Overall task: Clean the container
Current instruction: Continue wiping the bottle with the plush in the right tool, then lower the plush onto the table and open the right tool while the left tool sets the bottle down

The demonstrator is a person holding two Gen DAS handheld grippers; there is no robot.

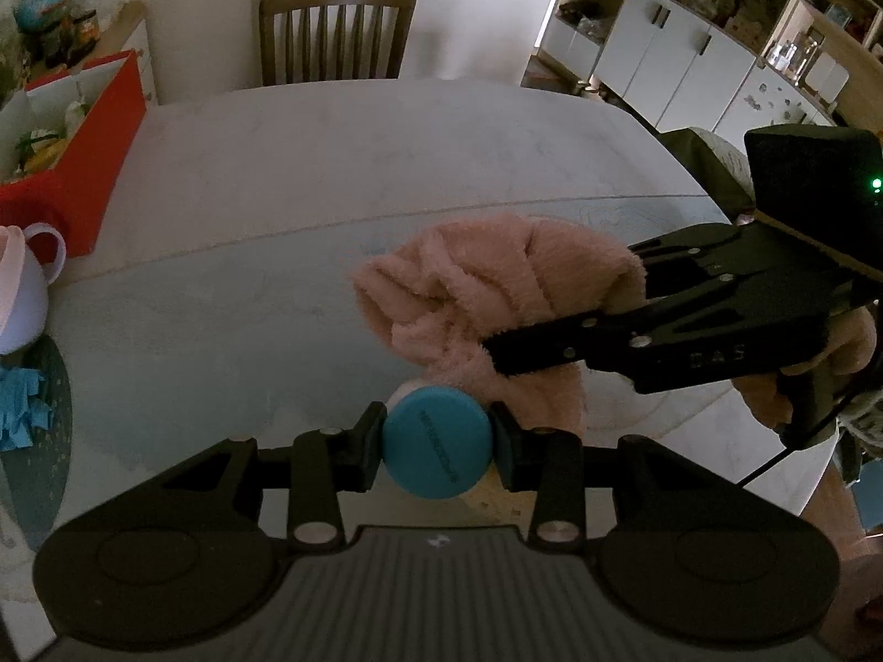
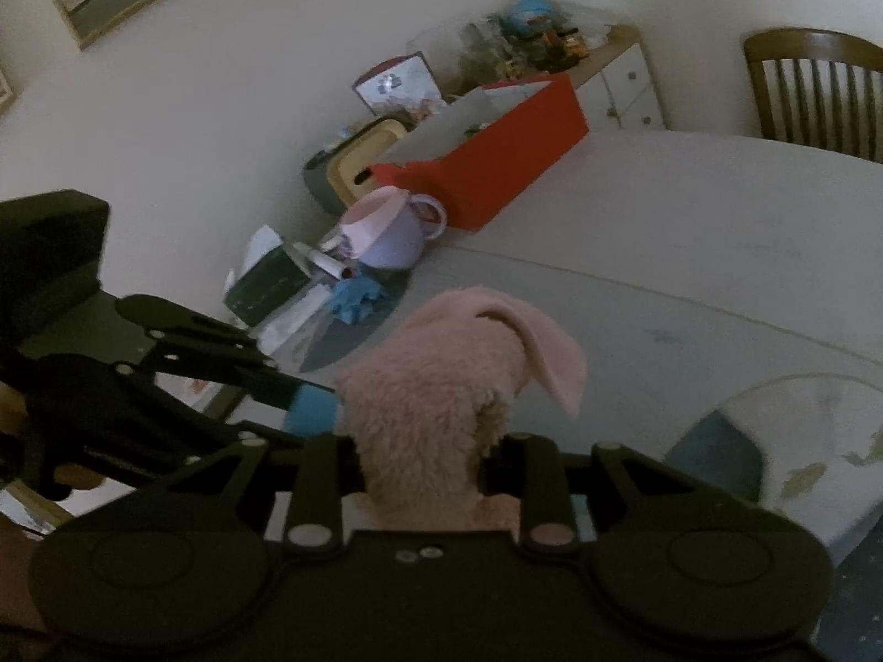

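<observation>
The left gripper (image 1: pixel 436 447) is clamping a small container with a round blue lid (image 1: pixel 436 449), its two fingers pressing in on either side of that lid, and it is holding the thing low over the pale table (image 1: pixel 331 176), near the table's front edge. Only the lid and a sliver of the light body behind it are showing, so I cannot say much about the container itself. The right gripper (image 1: pixel 543 303) is reaching in from the right side, its fingers closed on a bunched pink fluffy cloth (image 1: pixel 485 298); in its own view the cloth (image 2: pixel 452 386) is filling the space between the fingers (image 2: pixel 325 474) and flopping forward over them. The cloth is hanging just behind and beside the blue lid, and looks to be touching the container's far side, though the contact itself is hidden. Off at the left end of the table, a pale mug with a pink rim (image 2: pixel 386 231) is sitting beside a red box (image 2: pixel 496 165), with some crumpled blue stuff (image 2: pixel 356 295) in front of it. A wooden chair (image 1: pixel 336 33) is standing at the far side of the table.
</observation>
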